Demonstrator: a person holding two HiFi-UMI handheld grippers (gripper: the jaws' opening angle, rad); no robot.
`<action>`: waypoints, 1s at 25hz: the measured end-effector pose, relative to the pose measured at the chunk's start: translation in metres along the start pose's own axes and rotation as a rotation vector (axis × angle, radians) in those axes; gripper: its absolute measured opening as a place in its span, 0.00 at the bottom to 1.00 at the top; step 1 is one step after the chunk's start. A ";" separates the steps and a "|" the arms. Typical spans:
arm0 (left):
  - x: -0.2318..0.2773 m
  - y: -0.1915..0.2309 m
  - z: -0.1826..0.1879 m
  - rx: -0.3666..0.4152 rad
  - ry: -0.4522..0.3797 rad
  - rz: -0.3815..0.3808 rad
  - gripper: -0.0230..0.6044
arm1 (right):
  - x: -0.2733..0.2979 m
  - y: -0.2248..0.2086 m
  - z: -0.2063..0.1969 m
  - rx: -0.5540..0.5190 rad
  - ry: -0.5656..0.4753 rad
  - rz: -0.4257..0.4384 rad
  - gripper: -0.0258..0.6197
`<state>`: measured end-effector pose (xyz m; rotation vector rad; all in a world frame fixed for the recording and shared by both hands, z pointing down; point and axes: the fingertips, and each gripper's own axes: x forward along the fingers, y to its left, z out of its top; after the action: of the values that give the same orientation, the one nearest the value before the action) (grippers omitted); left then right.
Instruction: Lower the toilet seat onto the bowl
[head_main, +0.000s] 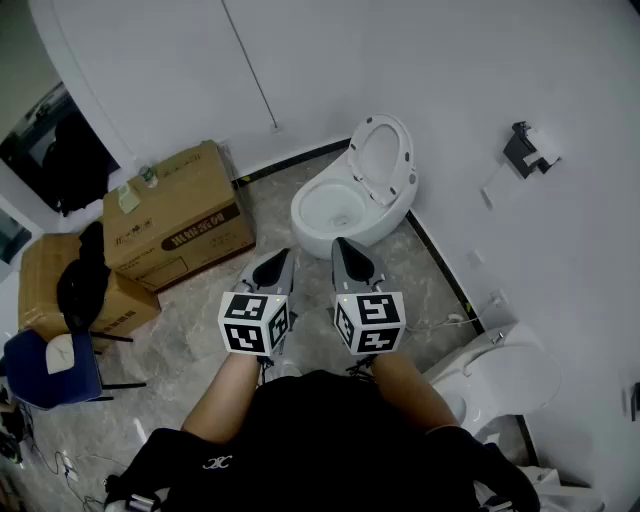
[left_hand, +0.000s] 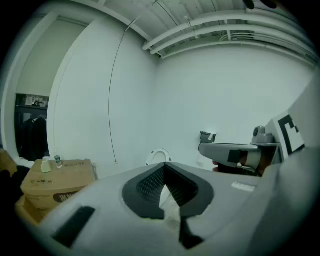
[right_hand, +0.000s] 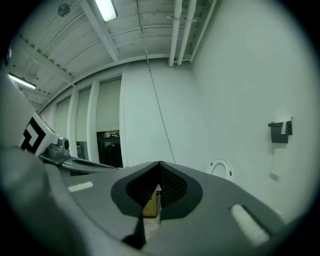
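My left gripper (head_main: 278, 262) and right gripper (head_main: 345, 252) hang side by side over the floor (head_main: 190, 335), both pinched shut on nothing; ahead, the toilet seat (head_main: 383, 160) stands raised behind the bowl (head_main: 335, 212), well apart from both

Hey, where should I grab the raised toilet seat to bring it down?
Probably the free top rim of the toilet seat, farthest from the hinge, approached from the bowl side. It stands raised toward the wall, so its back is blocked.
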<state>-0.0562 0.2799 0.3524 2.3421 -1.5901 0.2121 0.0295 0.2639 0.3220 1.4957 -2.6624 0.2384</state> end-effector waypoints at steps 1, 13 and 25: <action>0.001 0.001 0.000 0.000 0.000 0.000 0.05 | 0.001 -0.001 0.000 0.000 0.000 0.000 0.05; 0.015 -0.002 -0.001 -0.001 0.016 -0.014 0.05 | 0.008 -0.014 -0.003 0.041 -0.001 -0.025 0.05; 0.021 0.016 0.000 -0.014 0.014 -0.039 0.05 | 0.026 -0.005 -0.004 0.037 0.009 -0.041 0.05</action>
<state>-0.0627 0.2562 0.3610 2.3538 -1.5324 0.2081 0.0197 0.2400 0.3303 1.5541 -2.6314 0.2919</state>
